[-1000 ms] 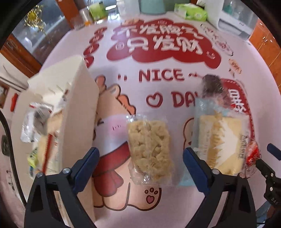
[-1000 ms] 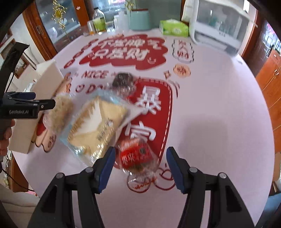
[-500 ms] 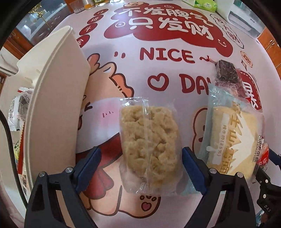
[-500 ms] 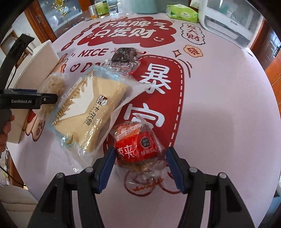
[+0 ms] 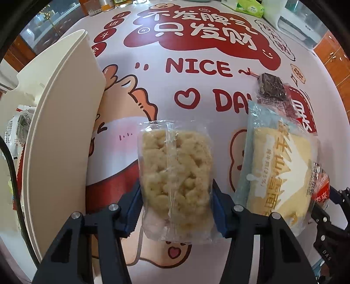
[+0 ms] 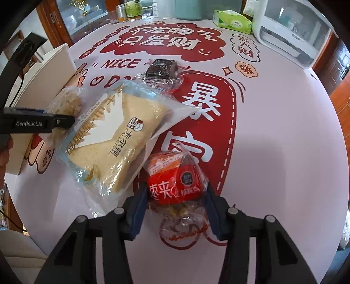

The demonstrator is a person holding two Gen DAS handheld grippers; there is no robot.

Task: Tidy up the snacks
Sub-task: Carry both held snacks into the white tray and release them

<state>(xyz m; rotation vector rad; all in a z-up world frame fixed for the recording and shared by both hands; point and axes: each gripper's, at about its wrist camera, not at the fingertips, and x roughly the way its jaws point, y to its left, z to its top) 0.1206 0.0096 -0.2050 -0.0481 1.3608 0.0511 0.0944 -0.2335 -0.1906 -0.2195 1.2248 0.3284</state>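
Observation:
My left gripper (image 5: 176,207) is shut on a clear-wrapped pale rice-crisp bar (image 5: 175,181), its blue pads against both long sides. The bar also shows in the right wrist view (image 6: 67,102). My right gripper (image 6: 175,207) is shut on a red-wrapped snack (image 6: 175,183), pads touching both sides. A large bagged bread slice (image 6: 113,142) lies between the two snacks, also in the left wrist view (image 5: 282,170). A dark brownie in clear wrap (image 6: 161,70) lies beyond it.
A white bin (image 5: 59,131) stands at the left, close to my left gripper, with packets behind its wall. At the table's far edge are a green tissue pack (image 6: 231,21), jars (image 6: 129,11) and a white appliance (image 6: 288,32).
Both grippers moved forward and down, then closed: the left onto the rice-crisp bar, the right onto the red snack.

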